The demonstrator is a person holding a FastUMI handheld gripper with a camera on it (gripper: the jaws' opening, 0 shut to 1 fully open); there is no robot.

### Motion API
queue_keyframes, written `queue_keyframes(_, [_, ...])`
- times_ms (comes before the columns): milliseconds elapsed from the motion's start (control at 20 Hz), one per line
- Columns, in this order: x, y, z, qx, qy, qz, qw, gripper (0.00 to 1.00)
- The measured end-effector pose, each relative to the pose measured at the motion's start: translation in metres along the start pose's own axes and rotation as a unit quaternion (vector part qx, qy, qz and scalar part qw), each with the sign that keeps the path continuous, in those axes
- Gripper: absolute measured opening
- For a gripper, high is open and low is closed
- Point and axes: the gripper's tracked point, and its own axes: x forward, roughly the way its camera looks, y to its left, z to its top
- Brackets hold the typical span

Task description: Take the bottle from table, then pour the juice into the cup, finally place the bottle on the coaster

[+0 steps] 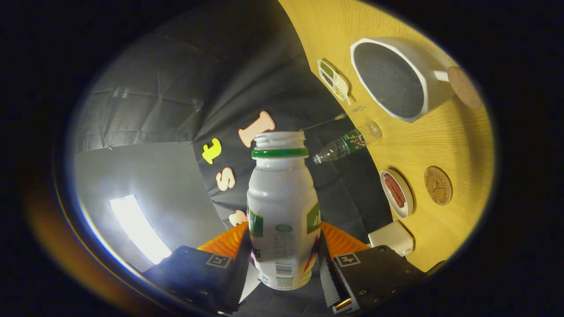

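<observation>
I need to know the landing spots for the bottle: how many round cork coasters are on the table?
2: one coaster beside the small dish, another by the big white cup's handle.

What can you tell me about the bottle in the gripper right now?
The bottle is white, opaque plastic by its look, with a green ring under a threaded neck; the cap is off and the mouth open. A printed label with green patches and a barcode wraps its lower body. It sits between the fingers of the gripper, which press on both sides of its lower half. The view is tilted, so it appears lifted clear of the wooden table.
</observation>
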Motion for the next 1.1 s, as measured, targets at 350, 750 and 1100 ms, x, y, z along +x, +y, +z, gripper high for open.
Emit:
queue_keyframes(350, [0.001, 0.001, 0.004, 0.026, -0.010, 0.003, 1.000, 0.70])
queue_keyframes(750, [-0.001, 0.004, 0.011, 0.042, -0.020, 0.006, 0.999, 0.70])
queue_keyframes(1100, [-0.001, 0.004, 0.016, 0.060, -0.027, 0.006, 0.998, 0.70])
